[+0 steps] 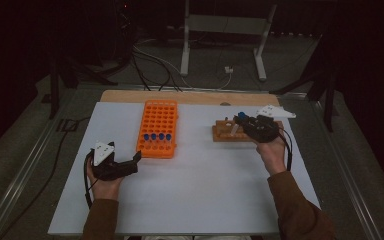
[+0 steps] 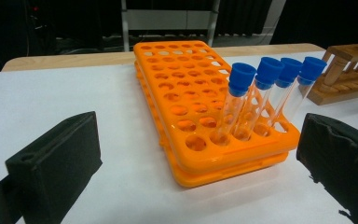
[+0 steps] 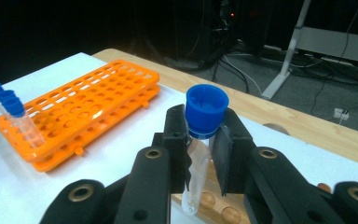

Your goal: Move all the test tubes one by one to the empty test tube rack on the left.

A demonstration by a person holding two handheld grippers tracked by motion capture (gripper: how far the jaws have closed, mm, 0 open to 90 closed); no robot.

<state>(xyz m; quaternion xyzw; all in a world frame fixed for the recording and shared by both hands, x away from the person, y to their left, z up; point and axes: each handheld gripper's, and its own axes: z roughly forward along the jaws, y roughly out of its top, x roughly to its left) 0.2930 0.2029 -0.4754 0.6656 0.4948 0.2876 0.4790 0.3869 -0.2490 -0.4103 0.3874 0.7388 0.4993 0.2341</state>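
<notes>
Fifth tube lifted from the wooden rack, four already in the orange one

The right gripper (image 3: 200, 144) has its jaws closed on a clear, blue-capped tube (image 3: 198, 163), held upright just below the cap, its bottom just above the holes of the wooden rack (image 1: 225, 132) at the table's (image 1: 205, 200) right side. Four like tubes (image 2: 265, 93) already stand side by side in the near row of the orange rack (image 2: 177, 84), well apart to the left. The left gripper (image 1: 130, 165) rests on the table just before that rack, jaws wide open and empty. By my reading, the transfer is well along: four placed, this one in hand, yet to be carried over and seated; whether more remain in the wooden rack I cannot tell.
</notes>
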